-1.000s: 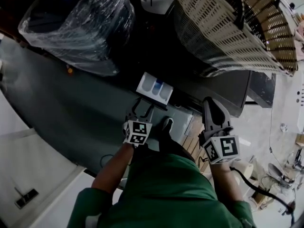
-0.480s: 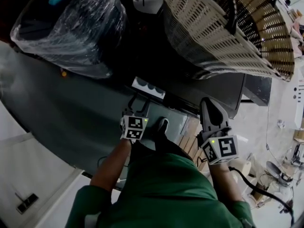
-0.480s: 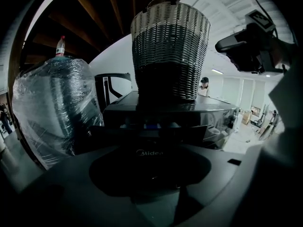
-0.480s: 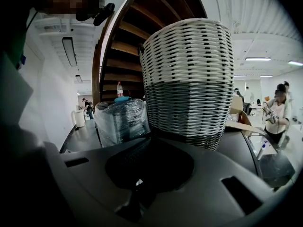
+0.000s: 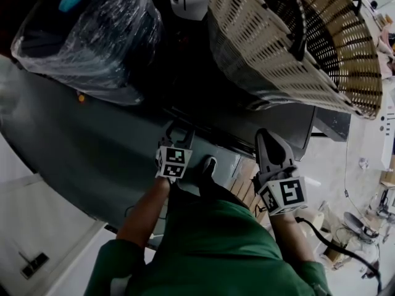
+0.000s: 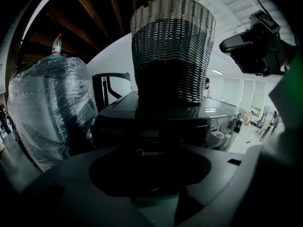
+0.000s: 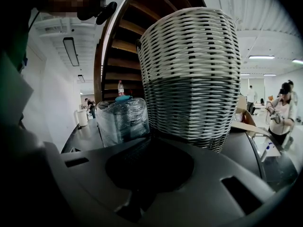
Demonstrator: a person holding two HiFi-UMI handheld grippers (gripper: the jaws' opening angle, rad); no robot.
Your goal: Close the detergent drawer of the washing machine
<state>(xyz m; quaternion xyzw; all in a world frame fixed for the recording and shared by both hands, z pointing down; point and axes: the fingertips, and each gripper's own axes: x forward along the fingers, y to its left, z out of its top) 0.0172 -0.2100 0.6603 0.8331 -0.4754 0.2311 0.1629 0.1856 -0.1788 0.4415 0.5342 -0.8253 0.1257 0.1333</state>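
Observation:
The washing machine (image 5: 278,121) is dark, with a flat top. Its detergent drawer (image 5: 187,122) sits pushed in at the front edge, and no white tray shows. My left gripper (image 5: 177,129) is shut, with its tips against that drawer front. In the left gripper view the left gripper (image 6: 151,148) faces a dark front panel (image 6: 150,137) with a Midea logo. My right gripper (image 5: 272,145) is shut on nothing and hangs apart from the machine's front, to the right. In its own view the right gripper (image 7: 156,143) points at the machine's top.
A tall wicker basket (image 5: 296,42) (image 6: 173,46) (image 7: 191,70) stands on the machine's top. A plastic-wrapped bundle (image 5: 92,36) (image 6: 47,112) (image 7: 123,119) stands left of it. My shoe (image 5: 210,165) is close below the drawer. A person (image 7: 283,109) stands far right.
The white drawer stood pulled out a second ago, was half in at half a second, and is now fully in. My left gripper moved forward with it. The right gripper barely moved.

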